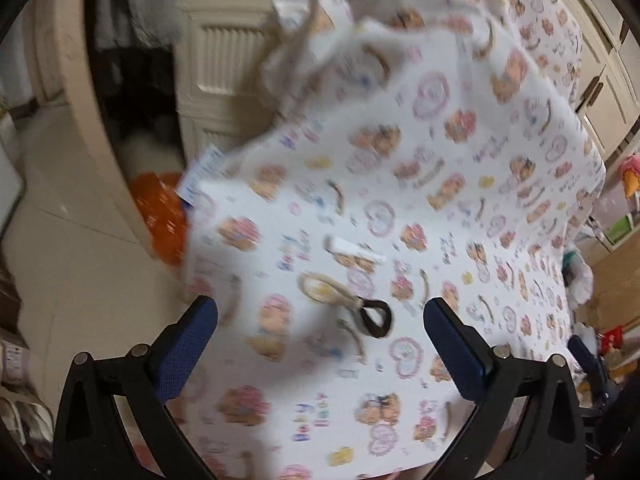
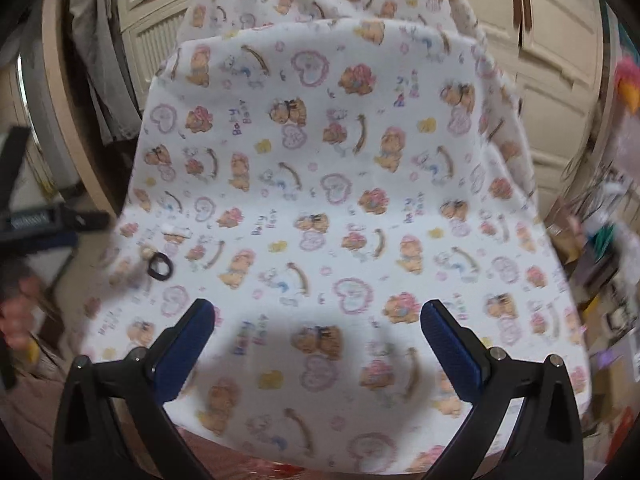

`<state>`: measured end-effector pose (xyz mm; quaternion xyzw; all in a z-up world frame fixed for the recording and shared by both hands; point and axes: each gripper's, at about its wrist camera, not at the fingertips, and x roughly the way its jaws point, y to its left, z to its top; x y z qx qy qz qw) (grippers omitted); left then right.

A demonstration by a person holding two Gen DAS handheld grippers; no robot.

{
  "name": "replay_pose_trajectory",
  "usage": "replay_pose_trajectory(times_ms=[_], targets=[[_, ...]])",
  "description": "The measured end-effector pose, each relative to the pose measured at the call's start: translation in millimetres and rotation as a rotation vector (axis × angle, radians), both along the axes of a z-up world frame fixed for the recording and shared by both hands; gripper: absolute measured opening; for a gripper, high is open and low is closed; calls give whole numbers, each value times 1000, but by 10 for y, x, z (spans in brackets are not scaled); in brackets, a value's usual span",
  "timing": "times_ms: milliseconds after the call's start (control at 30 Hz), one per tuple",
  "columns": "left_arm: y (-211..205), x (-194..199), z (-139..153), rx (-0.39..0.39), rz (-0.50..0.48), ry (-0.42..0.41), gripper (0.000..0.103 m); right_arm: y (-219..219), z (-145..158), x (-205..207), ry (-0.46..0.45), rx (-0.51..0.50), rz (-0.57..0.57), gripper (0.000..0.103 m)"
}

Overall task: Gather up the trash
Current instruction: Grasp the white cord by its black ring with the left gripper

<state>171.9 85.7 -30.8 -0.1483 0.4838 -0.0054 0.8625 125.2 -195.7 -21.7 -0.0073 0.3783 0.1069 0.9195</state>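
While both the left gripper [image 1: 320, 320] and right gripper [image 2: 318, 322] gape empty, a black hair tie [image 1: 376, 318] lies on the printed sheet [image 1: 460, 208]

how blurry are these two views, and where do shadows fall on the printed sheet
Left wrist view: motion blur smears the white bear-and-heart printed sheet, the small black loop and the white paper scrap; the open left claw stays sharp. Right wrist view: milder blur, worst at the edges; a soft round shadow lies on the sheet between the open right claw fingers.
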Motion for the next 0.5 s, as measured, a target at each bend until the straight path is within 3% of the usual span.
replay_pose_trajectory(times_ms=[133, 233, 500], targets=[[-174, 137, -177, 9, -9, 83, 89, 112, -16, 42, 28, 18, 45, 85], [-277, 182, -254, -27, -35, 111, 82, 216, -47, 63, 40, 11, 77, 75], [-476, 234, -364, 59, -46, 134, 53, 322, -73, 30, 36, -4, 120, 66]])
